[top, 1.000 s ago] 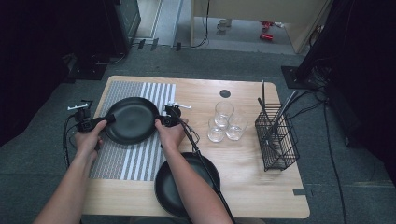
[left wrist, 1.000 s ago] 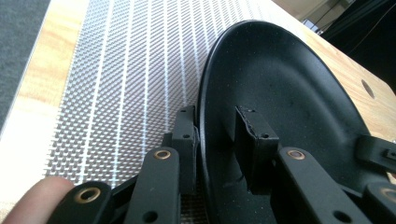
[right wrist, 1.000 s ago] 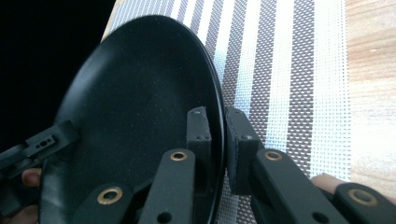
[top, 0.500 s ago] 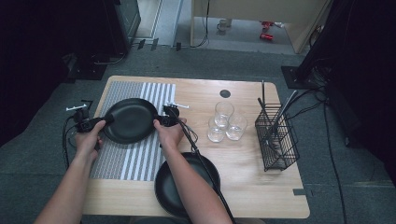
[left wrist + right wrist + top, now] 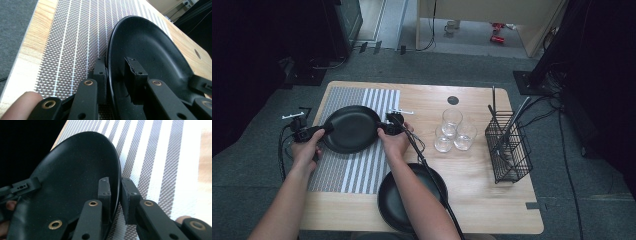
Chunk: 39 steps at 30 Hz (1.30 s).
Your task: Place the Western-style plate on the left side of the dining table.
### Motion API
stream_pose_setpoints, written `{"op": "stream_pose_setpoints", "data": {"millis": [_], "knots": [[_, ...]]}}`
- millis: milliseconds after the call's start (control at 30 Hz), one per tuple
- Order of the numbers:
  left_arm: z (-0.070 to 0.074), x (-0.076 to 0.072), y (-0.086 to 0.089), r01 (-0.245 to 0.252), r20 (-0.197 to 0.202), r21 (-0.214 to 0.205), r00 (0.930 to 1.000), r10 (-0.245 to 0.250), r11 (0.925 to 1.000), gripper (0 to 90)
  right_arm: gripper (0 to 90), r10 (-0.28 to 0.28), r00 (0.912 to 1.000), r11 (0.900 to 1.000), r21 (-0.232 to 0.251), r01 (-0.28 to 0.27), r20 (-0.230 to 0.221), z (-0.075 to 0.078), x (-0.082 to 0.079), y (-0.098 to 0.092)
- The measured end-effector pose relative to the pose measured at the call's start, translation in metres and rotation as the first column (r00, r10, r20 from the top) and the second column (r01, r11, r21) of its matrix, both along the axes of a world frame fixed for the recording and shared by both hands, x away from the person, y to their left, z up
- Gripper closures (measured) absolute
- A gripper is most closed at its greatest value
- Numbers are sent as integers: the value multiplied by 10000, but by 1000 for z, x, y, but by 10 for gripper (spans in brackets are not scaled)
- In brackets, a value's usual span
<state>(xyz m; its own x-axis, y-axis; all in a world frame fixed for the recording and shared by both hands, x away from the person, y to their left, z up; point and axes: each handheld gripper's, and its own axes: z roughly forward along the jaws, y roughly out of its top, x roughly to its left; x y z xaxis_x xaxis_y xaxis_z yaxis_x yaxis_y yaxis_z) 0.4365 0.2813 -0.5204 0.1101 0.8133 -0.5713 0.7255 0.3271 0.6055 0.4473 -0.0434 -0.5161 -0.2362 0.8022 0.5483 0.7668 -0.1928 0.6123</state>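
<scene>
High view is showing the left gripper (image 5: 328, 128) and right gripper (image 5: 381, 129) gripping opposite rims of a round black matte plate (image 5: 352, 127). Both are standing nearly closed on it, over the grey striped woven placemat (image 5: 362, 170).

- Black plate (image 5: 352, 128): round, matte, shallow w/ raised rim, empty.
- Pose: right way up, roughly level.
- Loc: over striped placemat (image 5: 362, 167), left half of desk (image 5: 492, 200), rim pinched at left & right edges.

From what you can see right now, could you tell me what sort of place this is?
Probably a lab or studio recording station, not a home kitchen: a small wooden table on grey carpet, cables across the floor, dark equipment around. It is set like a dining spot, with a striped placemat, a black plate and glasses.
</scene>
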Motion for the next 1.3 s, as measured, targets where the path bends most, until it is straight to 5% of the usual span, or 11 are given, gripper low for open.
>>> {"op": "stream_pose_setpoints", "data": {"millis": [233, 400, 500, 600, 800, 900, 1000, 1100, 1300], "knots": [[0, -1, -1, 14, 99, 171, 10000, -15, 9999, 718, 753, 34, 9985, 9998, -208, -23, 551, 12, 0, -13], [1, -2, -3, 28, 192, 435, 9998, -36, 9990, 720, 692, 716, 9907, 9958, -655, -643, 1161, 25, -4, -23], [1, -3, -5, 40, 257, 600, 9997, -55, 9982, 717, 631, 1123, 9739, 9883, -1235, -890, 1971, 37, -9, -29], [1, -3, -6, 40, 297, 689, 9995, -60, 9976, 714, 599, 1394, 9460, 9801, -1770, -897, 2928, 47, -14, -34], [2, -4, -9, 291, 502, 630, 9982, -323, 9976, 592, 488, 1752, 9446, 9784, -1560, -1357, 2775, 62, -26, -41], [4, -5, -11, 445, 660, 987, 9965, -511, 9941, 526, 374, 1663, 9415, 9820, -1357, -1312, 2930, 68, -34, -45], [6, -6, -15, 636, 806, 1276, 9940, -743, 9898, 447, 274, 1596, 9305, 9760, -1945, -985, 3297, 75, -44, -51], [8, -9, -14, 725, 890, 1239, 9925, -838, 9896, 366, 193, 1524, 9331, 9735, -2125, -848, 3258, 80, -52, -59], [10, -12, -11, 572, 417, 1502, 9971, -641, 9870, 178, 65, 1591, 9327, 9715, -2192, -896, 3237, 96, -70, -73]]}}
